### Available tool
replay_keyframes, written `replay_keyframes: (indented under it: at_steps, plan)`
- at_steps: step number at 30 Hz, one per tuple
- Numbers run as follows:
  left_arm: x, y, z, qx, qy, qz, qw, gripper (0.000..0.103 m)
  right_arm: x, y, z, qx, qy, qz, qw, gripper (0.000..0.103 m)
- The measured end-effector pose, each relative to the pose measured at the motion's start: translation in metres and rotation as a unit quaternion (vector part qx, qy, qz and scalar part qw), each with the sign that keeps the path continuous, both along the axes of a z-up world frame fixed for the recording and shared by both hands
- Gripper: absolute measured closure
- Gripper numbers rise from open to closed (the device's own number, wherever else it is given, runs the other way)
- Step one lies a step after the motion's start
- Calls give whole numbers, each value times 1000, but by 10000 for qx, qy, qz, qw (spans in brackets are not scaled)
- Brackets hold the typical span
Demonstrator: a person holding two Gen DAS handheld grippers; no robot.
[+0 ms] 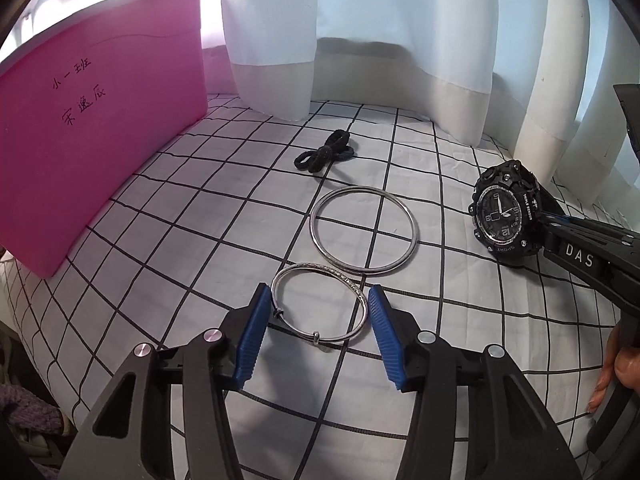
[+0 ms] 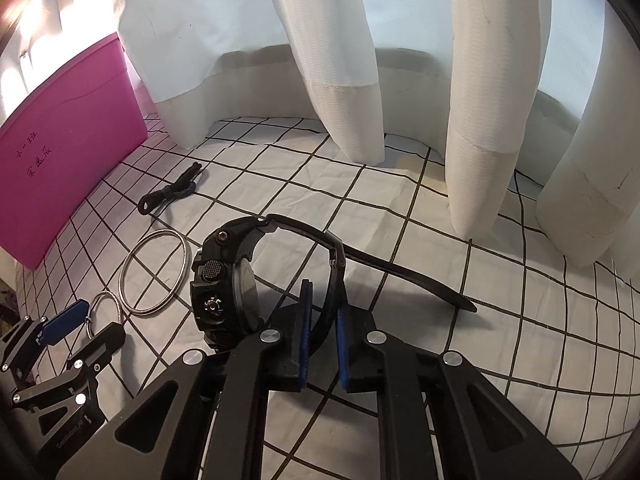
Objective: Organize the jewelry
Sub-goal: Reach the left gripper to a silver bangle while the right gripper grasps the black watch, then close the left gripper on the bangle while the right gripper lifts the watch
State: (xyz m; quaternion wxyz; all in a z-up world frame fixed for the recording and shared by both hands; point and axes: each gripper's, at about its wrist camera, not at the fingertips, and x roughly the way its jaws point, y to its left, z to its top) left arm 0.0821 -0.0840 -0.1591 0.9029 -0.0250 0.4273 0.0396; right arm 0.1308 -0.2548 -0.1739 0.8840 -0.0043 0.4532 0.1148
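Observation:
A small silver bangle [image 1: 320,268] lies on the checked cloth [image 1: 200,208], and the blue pads of my left gripper [image 1: 318,290] press on its left and right sides. Just beyond it lies a larger plain silver bangle [image 1: 352,189]. Further back is a bunch of black hair ties [image 1: 324,154]. At the right, a black sport watch [image 1: 504,216] stands on edge with its dial facing left. My right gripper [image 2: 323,304] is shut on the watch [image 2: 224,280] by its strap, whose loose end trails off to the right. The left gripper [image 2: 86,320] and the small bangle [image 2: 105,294] also show at the lower left of the right wrist view.
A pink plastic box [image 1: 100,120] with handwritten characters stands at the left on the cloth. White curtain folds [image 2: 340,80] hang down to the cloth along the back and right. A person's fingers [image 1: 616,372] hold the right gripper's handle at the far right.

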Motion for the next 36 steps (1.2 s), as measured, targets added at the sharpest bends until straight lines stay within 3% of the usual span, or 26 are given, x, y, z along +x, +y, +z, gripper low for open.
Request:
replay_keyframes:
  at_steps: [22, 27, 36]
  plan:
    - [-9, 12, 19, -173, -266, 44, 9995, 54, -20, -10, 19, 284, -485, -85, 9984, 99]
    - [-10, 14, 19, -195, -254, 23, 9995, 54, -12, -17, 12, 496, -193, -189, 9984, 99]
    - [-8, 17, 17, -224, -199, 33, 9995, 54, 7, -8, 3, 323, 234, -96, 9992, 95]
